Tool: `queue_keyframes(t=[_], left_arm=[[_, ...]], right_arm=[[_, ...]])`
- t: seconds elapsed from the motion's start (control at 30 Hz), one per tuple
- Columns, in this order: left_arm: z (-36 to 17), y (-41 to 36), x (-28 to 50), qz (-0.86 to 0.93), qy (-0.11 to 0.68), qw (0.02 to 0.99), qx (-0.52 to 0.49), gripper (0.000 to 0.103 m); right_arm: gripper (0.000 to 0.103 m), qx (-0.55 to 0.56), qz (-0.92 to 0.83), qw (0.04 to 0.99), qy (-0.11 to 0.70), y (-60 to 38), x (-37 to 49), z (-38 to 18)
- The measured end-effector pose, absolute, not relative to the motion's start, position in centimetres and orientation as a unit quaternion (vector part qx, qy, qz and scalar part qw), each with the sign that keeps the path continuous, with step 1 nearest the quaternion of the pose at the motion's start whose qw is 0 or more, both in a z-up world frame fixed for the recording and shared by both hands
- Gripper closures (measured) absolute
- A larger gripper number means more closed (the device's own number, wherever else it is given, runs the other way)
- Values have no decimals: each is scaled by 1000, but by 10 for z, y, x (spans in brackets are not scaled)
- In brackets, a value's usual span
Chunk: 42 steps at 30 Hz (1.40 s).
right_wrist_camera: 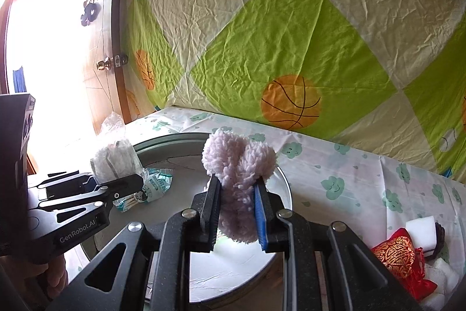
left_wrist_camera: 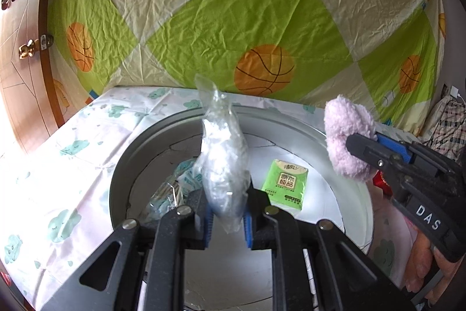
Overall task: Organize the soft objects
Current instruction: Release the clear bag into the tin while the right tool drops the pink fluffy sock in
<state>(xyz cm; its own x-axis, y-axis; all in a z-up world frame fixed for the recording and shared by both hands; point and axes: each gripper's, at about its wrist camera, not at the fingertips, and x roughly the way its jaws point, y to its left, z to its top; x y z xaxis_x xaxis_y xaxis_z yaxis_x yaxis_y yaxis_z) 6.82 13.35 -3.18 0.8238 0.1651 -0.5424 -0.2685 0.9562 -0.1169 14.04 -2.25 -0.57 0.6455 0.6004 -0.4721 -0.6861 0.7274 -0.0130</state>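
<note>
Soft objects were what we had in both grippers, held above a round grey tray (left_wrist_camera: 294, 121) that sat on the counter under a cloud-print cloth (left_wrist_camera: 67, 153). Our left gripper (left_wrist_camera: 227, 219) was clenched on a clear plastic bag of white stuffing (left_wrist_camera: 222, 162), the bag standing upright between the blue pads with its twisted neck pointing up. Our right gripper (right_wrist_camera: 236, 213) was clamped around a fluffy pale-pink plush piece (right_wrist_camera: 238, 165), whose two rounded lobes bulged above the fingers while its lower end hung below them. In the left wrist view the same pink piece showed at the right, near the tray's right rim.

Inside the tray lay a green tissue packet (left_wrist_camera: 285, 182), flat on the pale bottom, just right of the bag we held. To the left of it, partly hidden behind the left gripper, lay a crumpled clear packet with teal print (right_wrist_camera: 155, 187).

On the cloth to the right of the tray, well apart from it, we saw a red pouch with gold embroidery (right_wrist_camera: 400, 255) and a white foam block (right_wrist_camera: 421, 226) just behind it. A wrinkled sheet with green squares and basketballs (right_wrist_camera: 291, 34) hung behind the counter, and a wooden door with a brass knob (right_wrist_camera: 104, 64) stood at the left.
</note>
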Motion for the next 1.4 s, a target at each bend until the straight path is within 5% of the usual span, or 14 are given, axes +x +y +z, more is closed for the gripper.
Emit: queue_keyframes(t=[0.4,0.5,0.6,0.67,0.83,1.0,1.13,1.4], left_arm=[[-35,143,92,100,328,934,-101,86],[-37,144,94,106,331,932,-99,72],[-38,146,93,113,329,932,-98,38],[-38,147,91,124,325,932,-100,32],[-34,143,83,137,308,936,-98,22],[-36,134,80,143,302,937,-100,22],[-35,124,70,149,285,942,-97,10],[-37,101,68,145,273,947,-83,6]], right_arm=[[75,-123,368,885,258,10,157,-20],[61,-109,372,885,256,7,157,-18],[50,-97,376,886,254,2,156,-16],[36,-88,371,891,248,-6,155,-14],[34,-59,358,900,242,-36,155,-7],[33,-38,335,908,249,-71,159,-8],[33,-26,297,917,266,-101,167,-16],[33,-39,251,912,321,-113,186,-41]])
